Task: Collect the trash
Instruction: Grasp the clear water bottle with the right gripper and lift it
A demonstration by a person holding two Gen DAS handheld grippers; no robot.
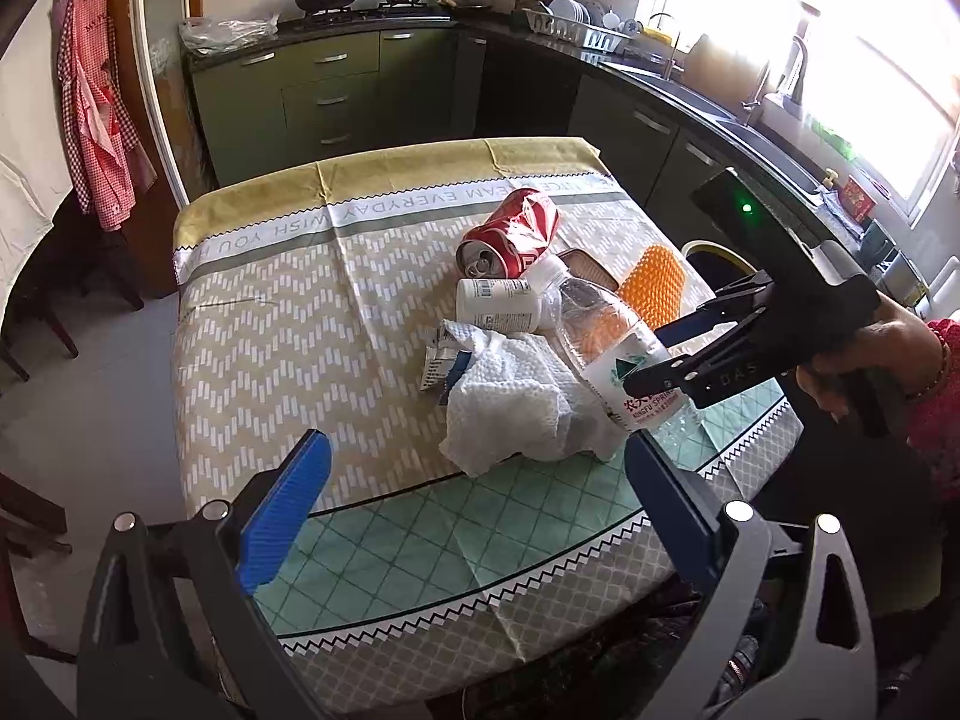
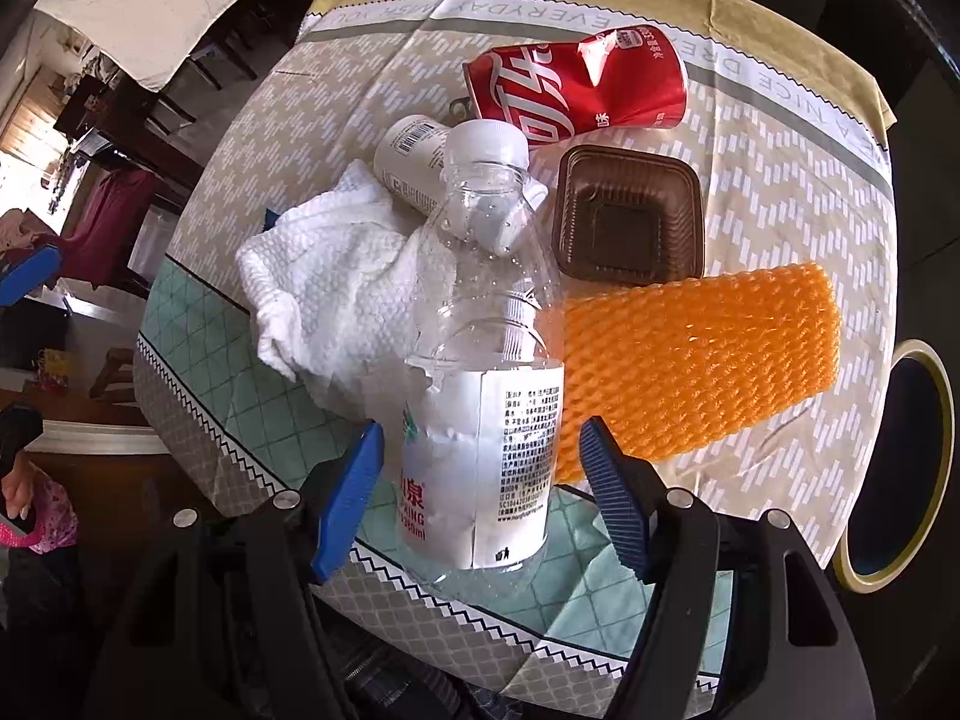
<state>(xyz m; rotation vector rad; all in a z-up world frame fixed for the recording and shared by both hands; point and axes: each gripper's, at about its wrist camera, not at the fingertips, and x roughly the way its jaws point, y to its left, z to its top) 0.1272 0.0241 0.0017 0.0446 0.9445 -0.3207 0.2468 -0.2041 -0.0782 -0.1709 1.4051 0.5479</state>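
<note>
Item: trash heaped on your worktop [image 2: 780,192] — bottle [image 2: 480,396], can [image 2: 576,90], tissue [image 2: 336,288], net [image 2: 702,360]; your right tongs [image 2: 480,474] stood wide astride the bottle's label, seemingly to clamp it, while your left tongs [image 1: 474,492] hung wide, empty.

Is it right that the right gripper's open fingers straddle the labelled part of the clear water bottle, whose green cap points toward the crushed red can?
Not quite: the cap is white, not green, as the right wrist view shows. The rest holds: the right gripper is open around the labelled part of the clear water bottle, and its cap points toward the crushed red can.
</note>
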